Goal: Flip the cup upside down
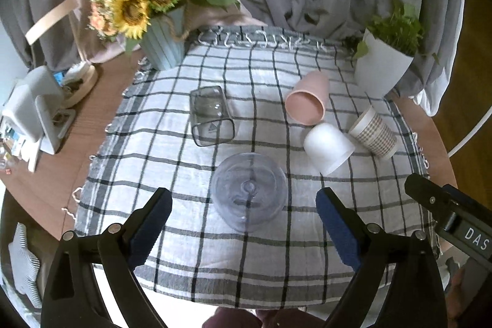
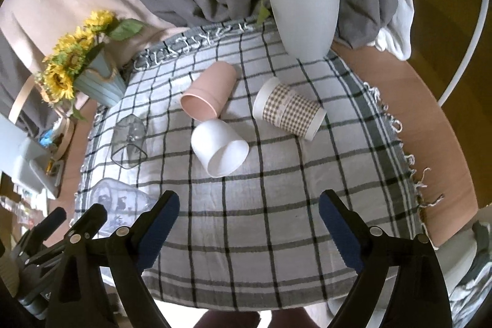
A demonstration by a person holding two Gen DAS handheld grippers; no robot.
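Note:
A clear plastic cup [image 1: 249, 192] stands upside down on the checked cloth [image 1: 184, 242], just ahead of my open, empty left gripper [image 1: 244, 205]; it also shows at the left in the right wrist view [image 2: 118, 202]. A clear square glass [image 1: 210, 116] [image 2: 129, 142], a pink cup [image 1: 307, 102] [image 2: 210, 94], a white cup [image 1: 328, 148] [image 2: 220, 145] and a checked paper cup [image 1: 373, 132] [image 2: 289, 108] lie on their sides. My right gripper [image 2: 249, 209] is open and empty above the cloth [image 2: 261, 235], short of the white cup.
A sunflower pot [image 1: 163, 48] [image 2: 98, 79] stands at the back left and a white plant pot [image 1: 382, 66] [image 2: 306, 20] at the back right. Grey and pink curtains hang behind. Clutter [image 1: 40, 112] sits on the wooden table at the left.

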